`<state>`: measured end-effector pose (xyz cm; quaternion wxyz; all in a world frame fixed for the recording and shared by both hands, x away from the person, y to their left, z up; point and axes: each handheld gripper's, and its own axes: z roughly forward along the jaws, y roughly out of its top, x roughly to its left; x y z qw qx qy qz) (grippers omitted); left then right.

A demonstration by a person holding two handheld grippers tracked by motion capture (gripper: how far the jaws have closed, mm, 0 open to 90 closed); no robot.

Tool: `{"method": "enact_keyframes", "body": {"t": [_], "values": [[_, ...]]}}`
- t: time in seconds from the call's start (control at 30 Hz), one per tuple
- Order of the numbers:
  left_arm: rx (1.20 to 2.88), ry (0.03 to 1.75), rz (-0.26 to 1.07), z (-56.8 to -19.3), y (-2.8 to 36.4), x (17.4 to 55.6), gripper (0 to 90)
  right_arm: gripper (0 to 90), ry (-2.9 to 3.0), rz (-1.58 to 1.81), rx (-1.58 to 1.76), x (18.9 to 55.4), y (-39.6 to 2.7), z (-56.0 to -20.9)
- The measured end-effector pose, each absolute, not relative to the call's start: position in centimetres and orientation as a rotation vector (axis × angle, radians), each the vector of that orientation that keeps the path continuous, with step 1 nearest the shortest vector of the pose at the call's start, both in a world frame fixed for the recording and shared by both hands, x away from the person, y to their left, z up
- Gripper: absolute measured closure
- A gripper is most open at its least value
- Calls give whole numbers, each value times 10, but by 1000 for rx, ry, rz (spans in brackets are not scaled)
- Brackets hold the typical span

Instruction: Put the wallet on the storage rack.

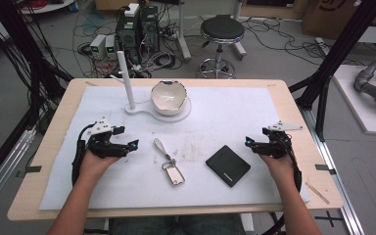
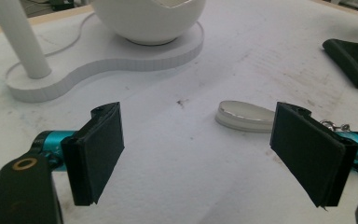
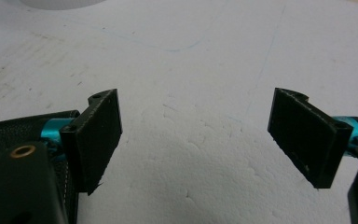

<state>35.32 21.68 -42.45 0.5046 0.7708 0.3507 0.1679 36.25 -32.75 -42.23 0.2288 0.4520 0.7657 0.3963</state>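
Flanking a silver keychain with clear oval fob (image 1: 169,164) and, probably leather, a black wallet (image 1: 227,165) at frame centre: left gripper (image 1: 133,145), right gripper (image 1: 248,142), jaws spread, seemingly poised for pickup.

Left tool (image 1: 133,144) and right tool (image 1: 247,141), jaws agape.

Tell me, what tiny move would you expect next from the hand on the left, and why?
Probably a short slide of the left gripper toward the keychain. Its jaws stand wide open with nothing between them, and in the left gripper view the keychain's pale strap lies just ahead, near the right-hand jaw. The right gripper is open too, resting beside the black wallet.
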Motion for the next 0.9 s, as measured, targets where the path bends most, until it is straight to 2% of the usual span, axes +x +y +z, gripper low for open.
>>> {"method": "enact_keyframes", "body": {"t": [0.27,0.6,0.9], "values": [[1866,798,374,-420,190,366,174,176,2105,1084,1228,353,-330,-422],[1861,731,272,-414,143,385,173,176,2080,1071,1249,340,-343,-422],[1933,640,173,-415,86,393,171,176,2052,1064,1269,328,-356,-422]]}}
